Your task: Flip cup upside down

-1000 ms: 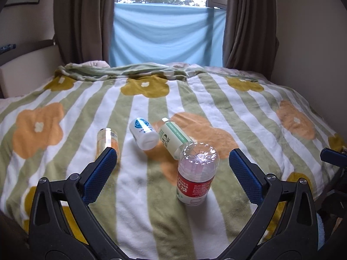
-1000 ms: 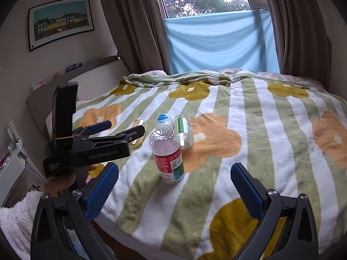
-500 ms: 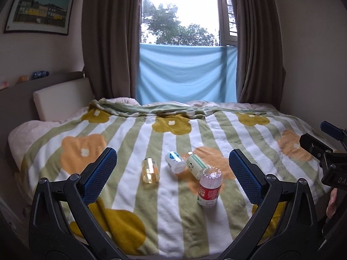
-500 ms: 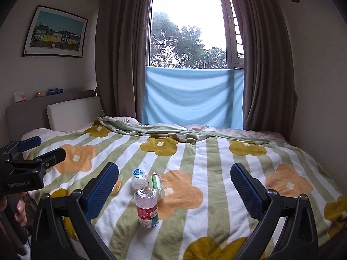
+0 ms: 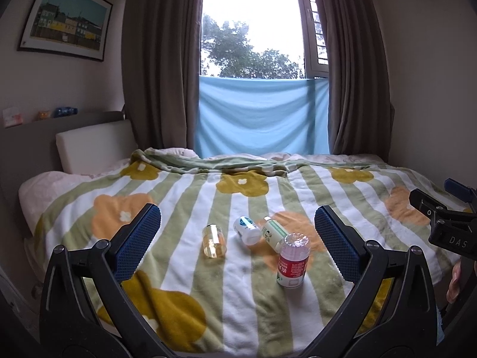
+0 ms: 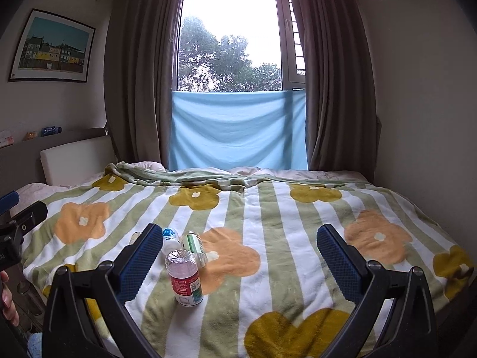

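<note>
Left gripper (image 5: 237,238): jaws stood wide apart, empty, held back off the near edge of the bed (image 5: 298,191).
Right gripper (image 6: 240,252): also spread wide, holding nothing, well short of the items.
Red bottle (image 5: 292,264): nearest item, standing inverted on its cap, base up, leaning a little on the soft blanket (image 5: 184,200).
Green bottle (image 5: 272,234): lay on its side just behind the red one, apparently touching it.
White bottle (image 5: 246,229): lay beside the green one.
Cup (image 5: 213,240): small, clear, amber-tinted, left of the cluster and apart from it; whether its mouth faced up or down could not be told.
Risk: the plush surface could tip the cup on release; a reach across could knock the leaning red bottle over.
</note>
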{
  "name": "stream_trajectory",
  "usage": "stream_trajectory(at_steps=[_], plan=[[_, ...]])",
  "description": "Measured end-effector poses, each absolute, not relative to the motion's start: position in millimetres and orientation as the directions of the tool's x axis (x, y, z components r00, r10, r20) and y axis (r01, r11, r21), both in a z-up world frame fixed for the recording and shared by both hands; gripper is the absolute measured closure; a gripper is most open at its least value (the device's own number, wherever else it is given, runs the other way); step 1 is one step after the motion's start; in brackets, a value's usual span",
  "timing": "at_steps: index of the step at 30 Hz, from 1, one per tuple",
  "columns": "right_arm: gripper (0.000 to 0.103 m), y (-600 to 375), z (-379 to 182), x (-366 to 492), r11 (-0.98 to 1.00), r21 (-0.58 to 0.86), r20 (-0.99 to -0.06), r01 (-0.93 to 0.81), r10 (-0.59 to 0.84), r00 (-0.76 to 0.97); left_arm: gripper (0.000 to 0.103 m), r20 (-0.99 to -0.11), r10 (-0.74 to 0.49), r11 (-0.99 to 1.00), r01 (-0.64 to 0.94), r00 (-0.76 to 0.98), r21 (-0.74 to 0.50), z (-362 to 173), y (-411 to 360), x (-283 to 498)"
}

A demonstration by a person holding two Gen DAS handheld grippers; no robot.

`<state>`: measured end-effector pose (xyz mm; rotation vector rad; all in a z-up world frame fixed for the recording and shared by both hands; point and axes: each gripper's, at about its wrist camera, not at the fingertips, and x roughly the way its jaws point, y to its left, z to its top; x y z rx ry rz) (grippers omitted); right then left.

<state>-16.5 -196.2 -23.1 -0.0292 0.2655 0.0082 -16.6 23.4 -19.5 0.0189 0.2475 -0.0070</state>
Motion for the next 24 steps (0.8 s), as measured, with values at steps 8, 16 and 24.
stream_trajectory(at_steps=[8,16,24], plan=[[0.000,-201,-22,-15,0.999,-0.041,-0.266,0.018,-0.029,0.964,0.000,-0.241,-0.007,1.000,0.014,0.971,0.027,-19,20,-16],[0.000,-200,-17,-20,0.996,-0.078,-0.250,0.043,-0.062,0.966,0.000,-0.247,-0.021,0.999,0.032,0.969,0.038,-21,12,-16],[0.000,-202,-11,-21,0.996,-0.074,-0.242,0.051,-0.067,0.968,0.000,-0.247,-0.028,0.999,0.036,0.969,0.026,-21,8,-14]])
